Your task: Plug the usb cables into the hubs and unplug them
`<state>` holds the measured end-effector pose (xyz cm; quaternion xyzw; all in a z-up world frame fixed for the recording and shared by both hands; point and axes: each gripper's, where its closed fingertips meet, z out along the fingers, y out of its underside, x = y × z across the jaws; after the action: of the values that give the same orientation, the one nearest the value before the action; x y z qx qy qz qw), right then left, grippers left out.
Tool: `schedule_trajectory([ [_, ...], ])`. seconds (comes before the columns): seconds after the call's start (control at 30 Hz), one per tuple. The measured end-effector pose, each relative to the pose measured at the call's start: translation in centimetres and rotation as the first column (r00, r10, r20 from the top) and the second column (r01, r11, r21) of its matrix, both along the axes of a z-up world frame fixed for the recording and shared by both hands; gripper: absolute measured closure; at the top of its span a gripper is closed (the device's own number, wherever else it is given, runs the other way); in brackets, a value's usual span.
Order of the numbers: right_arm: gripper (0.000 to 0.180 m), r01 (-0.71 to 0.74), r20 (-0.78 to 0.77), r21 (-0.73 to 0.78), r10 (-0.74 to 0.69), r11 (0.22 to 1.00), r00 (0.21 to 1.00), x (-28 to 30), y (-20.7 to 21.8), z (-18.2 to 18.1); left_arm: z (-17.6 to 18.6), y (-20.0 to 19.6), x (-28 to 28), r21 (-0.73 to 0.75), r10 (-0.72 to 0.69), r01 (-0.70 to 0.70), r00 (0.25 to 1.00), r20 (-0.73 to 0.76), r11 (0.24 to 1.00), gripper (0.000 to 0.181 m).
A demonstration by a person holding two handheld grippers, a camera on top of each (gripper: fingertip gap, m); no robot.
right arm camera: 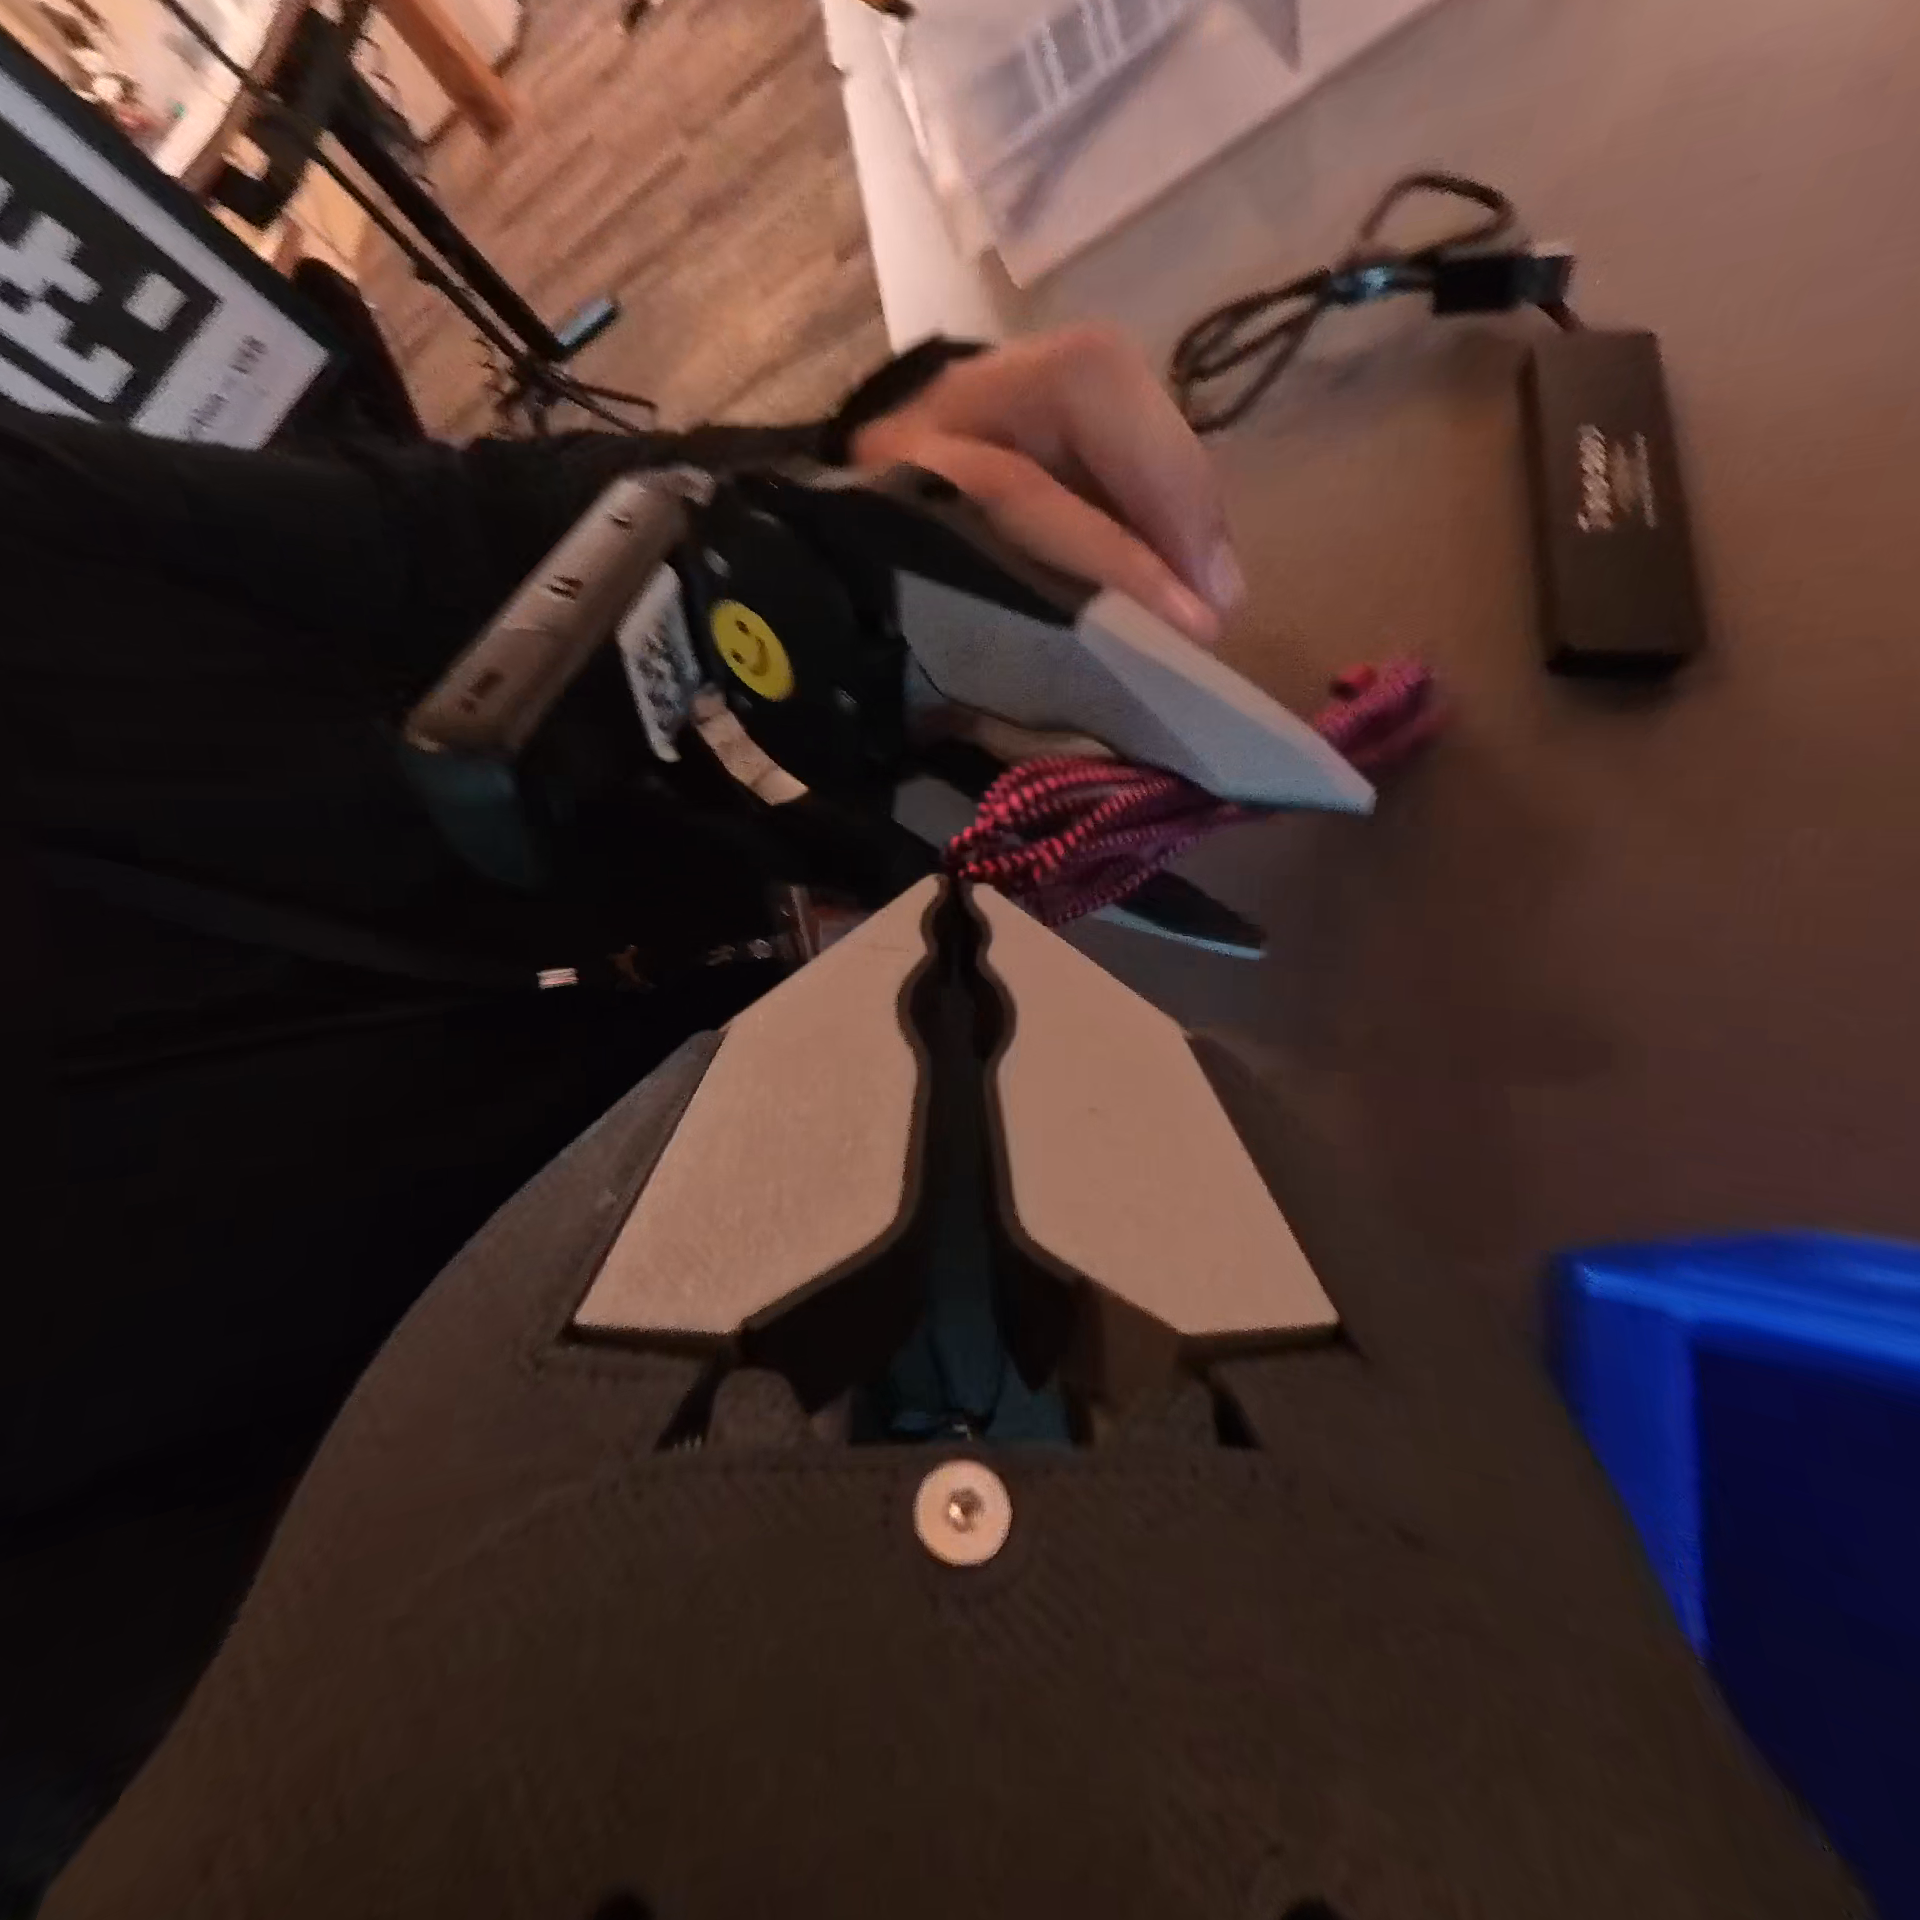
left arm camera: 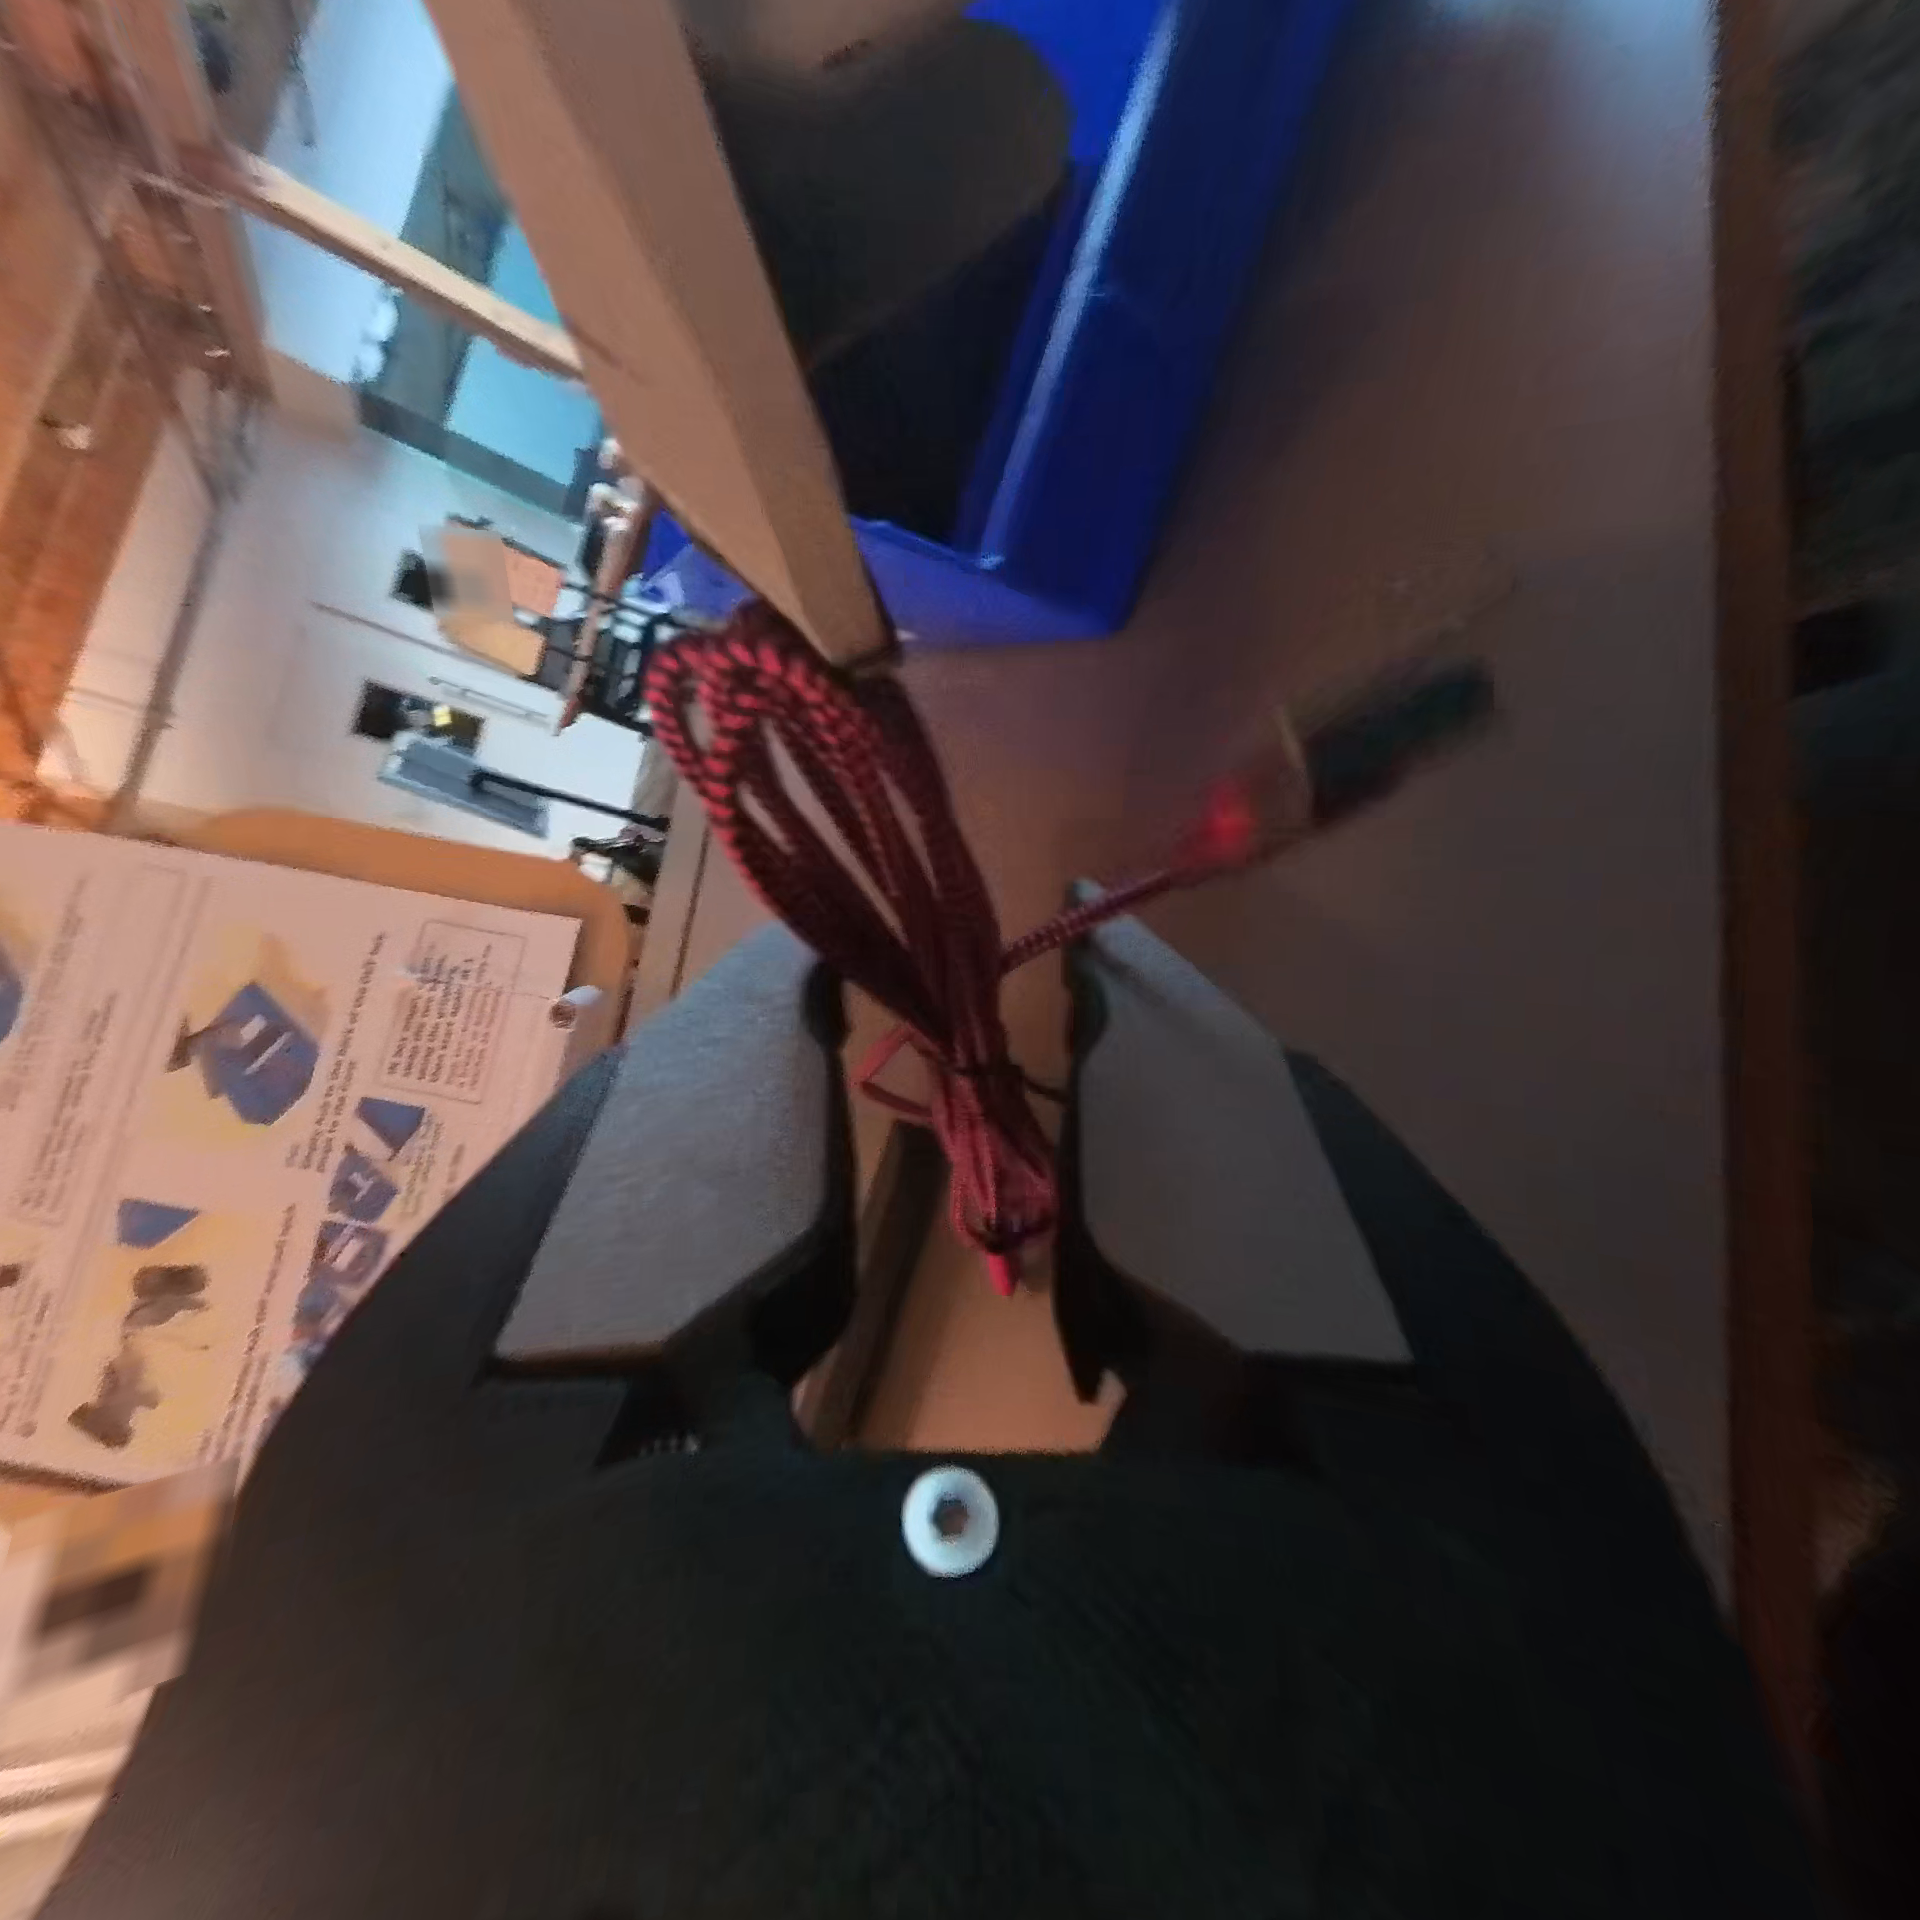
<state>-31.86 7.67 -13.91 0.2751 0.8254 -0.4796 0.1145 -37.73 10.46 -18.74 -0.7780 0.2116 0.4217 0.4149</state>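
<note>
Between the left gripper's fingers hangs the bundled red braided cable, off the desk; right gripper pressed together, pinching a loop; light, floppy; better held by its stiff plug.

The left gripper is held with its fingers parted, while the right gripper is kept pressed shut, tips touching.

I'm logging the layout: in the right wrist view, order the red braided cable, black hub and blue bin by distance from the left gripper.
1. Red braided cable: between the left gripper fingers.
2. Black hub: beyond the tips, on the table.
3. Blue bin: lower right, farthest.
</note>
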Motion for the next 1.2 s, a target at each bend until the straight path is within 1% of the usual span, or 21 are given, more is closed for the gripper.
schedule_trajectory([
  [0.03,0.180,-0.013,-0.009,-0.003,0.013,1.000,1.000,0.1,-0.3,0.1,0.6,0.1,-0.2,0.036,0.015,-0.015,1.000,-0.003,0.999,0.153],
  [0.07,0.180,-0.020,-0.016,-0.008,0.020,1.000,1.000,0.2,-0.7,0.2,0.8,0.1,-0.3,0.062,0.022,-0.024,0.999,0.043,0.998,0.163],
  [0.13,0.180,0.007,-0.025,-0.020,-0.008,1.000,1.000,-0.4,-1.0,0.6,1.2,0.1,-0.5,0.129,0.032,-0.061,0.976,0.216,0.990,0.167],
  [0.2,0.180,0.065,-0.063,-0.030,-0.067,0.997,0.996,-1.4,-0.5,1.3,2.4,-0.3,-1.2,0.226,0.033,-0.117,0.937,0.347,0.967,0.168],
  [0.23,0.175,0.100,-0.099,-0.045,-0.105,0.994,0.990,-2.0,0.0,2.0,2.8,-0.6,-1.6,0.258,0.027,-0.154,0.900,0.436,0.954,0.169],
  [0.27,0.164,0.129,-0.134,-0.063,-0.137,0.990,0.981,-2.4,0.5,2.7,3.0,-0.8,-1.7,0.270,0.008,-0.177,0.850,0.527,0.946,0.169],
  [0.3,0.158,0.142,-0.162,-0.078,-0.153,0.987,0.975,-2.5,0.8,3.3,3.1,-0.9,-1.8,0.275,-0.011,-0.192,0.802,0.597,0.942,0.168],
  [0.37,0.150,0.114,-0.200,-0.070,-0.126,0.991,0.972,-1.8,0.8,3.8,3.6,-1.1,-1.7,0.279,-0.045,-0.201,0.732,0.680,0.939,0.167],
  [0.43,0.147,0.088,-0.282,-0.008,-0.086,0.996,0.956,-1.5,0.0,3.4,3.8,-1.0,-1.1,0.271,-0.073,-0.198,0.668,0.741,0.942,0.167],
  [0.5,0.143,0.160,-0.431,0.046,-0.125,0.986,0.894,-3.2,-0.9,3.6,3.8,-0.9,-1.4,0.255,-0.046,-0.219,0.667,0.744,0.942,0.168],
  [0.57,0.146,0.260,-0.586,-0.002,-0.212,0.966,0.783,-5.1,-1.8,5.3,3.8,-0.8,-1.8,0.246,-0.008,-0.251,0.684,0.730,0.936,0.167],
  [0.63,0.150,0.285,-0.655,-0.032,-0.235,0.958,0.718,-5.5,-2.8,6.0,3.8,-0.6,-1.7,0.236,0.003,-0.263,0.675,0.738,0.936,0.167],
  [0.67,0.148,0.311,-0.681,-0.023,-0.243,0.950,0.691,-5.9,-2.9,5.9,3.8,-0.6,-1.8,0.233,0.015,-0.277,0.673,0.740,0.932,0.167],
  [0.7,0.152,0.344,-0.707,-0.010,-0.250,0.939,0.661,-6.3,-2.7,5.7,3.8,-0.6,-1.8,0.232,0.016,-0.277,0.672,0.741,0.933,0.167],
  [0.77,0.151,0.367,-0.738,0.004,-0.245,0.930,0.629,-6.7,-2.7,5.5,3.7,-0.6,-1.6,0.221,0.021,-0.280,0.662,0.749,0.934,0.167],
  [0.87,0.152,0.349,-0.739,0.012,-0.227,0.937,0.634,-6.6,-3.3,5.1,3.6,-0.4,-1.6,0.195,0.044,-0.282,0.663,0.747,0.939,0.167],
  [0.9,0.153,0.364,-0.752,0.014,-0.230,0.931,0.618,-6.9,-3.2,5.0,3.6,-0.3,-1.7,0.191,0.048,-0.287,0.659,0.751,0.939,0.167],
  [1.0,0.157,0.469,-0.833,0.020,-0.245,0.883,0.496,-8.0,-2.1,5.5,3.7,0.1,-1.9,0.201,0.035,-0.305,0.623,0.781,0.931,0.167],
  [1.1,0.160,0.537,-0.874,0.017,-0.248,0.844,0.417,-8.5,-1.5,5.7,3.7,0.1,-2.0,0.219,0.022,-0.321,0.605,0.796,0.921,0.165],
  [1.13,0.162,0.573,-0.874,0.009,-0.272,0.820,0.403,-8.9,-0.9,5.9,3.6,-0.1,-1.9,0.218,0.019,-0.313,0.609,0.793,0.924,0.163],
  [1.2,0.163,0.635,-0.855,-0.019,-0.342,0.772,0.390,-9.4,1.1,6.4,4.1,-1.4,-3.0,0.225,0.032,-0.298,0.664,0.747,0.928,0.142],
])
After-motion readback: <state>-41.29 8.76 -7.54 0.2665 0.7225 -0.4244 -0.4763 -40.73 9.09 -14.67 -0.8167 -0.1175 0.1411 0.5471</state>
